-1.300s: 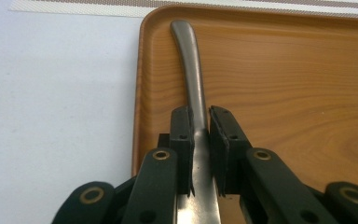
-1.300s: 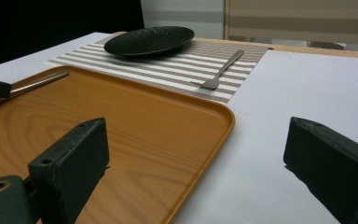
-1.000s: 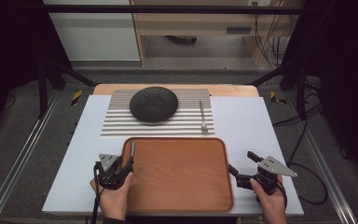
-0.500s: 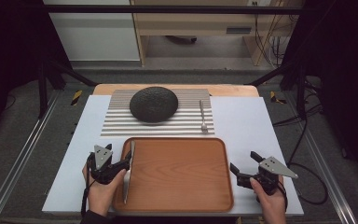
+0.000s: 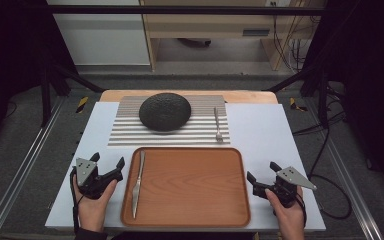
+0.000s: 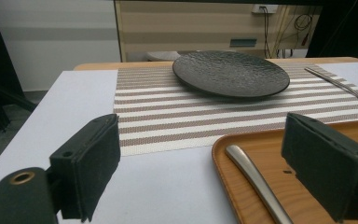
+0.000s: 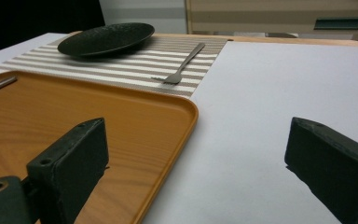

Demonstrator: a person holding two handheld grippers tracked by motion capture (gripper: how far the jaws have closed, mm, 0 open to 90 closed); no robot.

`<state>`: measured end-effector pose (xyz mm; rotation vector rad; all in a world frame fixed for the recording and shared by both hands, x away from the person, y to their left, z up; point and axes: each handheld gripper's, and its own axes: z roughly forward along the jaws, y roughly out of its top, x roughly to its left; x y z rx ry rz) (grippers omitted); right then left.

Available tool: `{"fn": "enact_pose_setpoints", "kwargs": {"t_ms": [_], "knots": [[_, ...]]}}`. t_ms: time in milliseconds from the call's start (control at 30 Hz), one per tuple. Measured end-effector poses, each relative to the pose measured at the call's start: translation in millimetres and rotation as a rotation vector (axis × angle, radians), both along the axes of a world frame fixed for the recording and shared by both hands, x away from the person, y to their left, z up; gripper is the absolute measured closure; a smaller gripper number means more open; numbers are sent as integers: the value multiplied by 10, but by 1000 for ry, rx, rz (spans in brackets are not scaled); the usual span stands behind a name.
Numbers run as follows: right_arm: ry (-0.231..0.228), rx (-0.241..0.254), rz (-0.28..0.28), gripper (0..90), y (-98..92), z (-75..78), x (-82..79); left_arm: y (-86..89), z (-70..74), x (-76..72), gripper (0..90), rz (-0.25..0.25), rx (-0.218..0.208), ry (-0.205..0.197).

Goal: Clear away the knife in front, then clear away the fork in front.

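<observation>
The left gripper [image 5: 107, 166] had pulled away from the wooden tray [image 5: 195, 187] since a second before, when it reached over the tray's left rim; it hovered over the white counter [image 5: 270, 130] near the front left corner, its jaws wide and empty. The knife [image 5: 137, 182], earlier at those jaws, lay alone along the tray's left side, handle toward the far rim. The right gripper [image 5: 261, 177] had barely shifted, sitting beside the tray's right edge with its jaws also wide apart, holding nothing. The black plate [image 5: 165, 111] and the fork [image 5: 217, 123] stayed on the striped placemat [image 5: 130, 132] at the counter's far edge.
</observation>
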<state>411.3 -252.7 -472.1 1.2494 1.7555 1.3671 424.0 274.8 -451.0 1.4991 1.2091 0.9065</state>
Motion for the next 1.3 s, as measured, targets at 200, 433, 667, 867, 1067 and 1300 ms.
{"fn": "enact_pose_setpoints", "kwargs": {"t_ms": [200,433,667,867,1067,1300], "knots": [[8,5,-27,76,2,25,5,23,17,-58,80,-32,14,-22],[68,-36,13,81,88,120,129,154,23,-148,40,-89,15,-48],[122,-58,56,86,272,311,487,245,-18,-165,31,-78,-14,-41],[147,-62,65,98,356,482,766,360,8,-183,31,-63,-42,-48],[173,-48,55,103,423,684,1114,429,10,-253,31,-74,-39,-47],[190,-26,19,128,521,795,1537,463,8,-247,30,-62,-24,-66]]}}
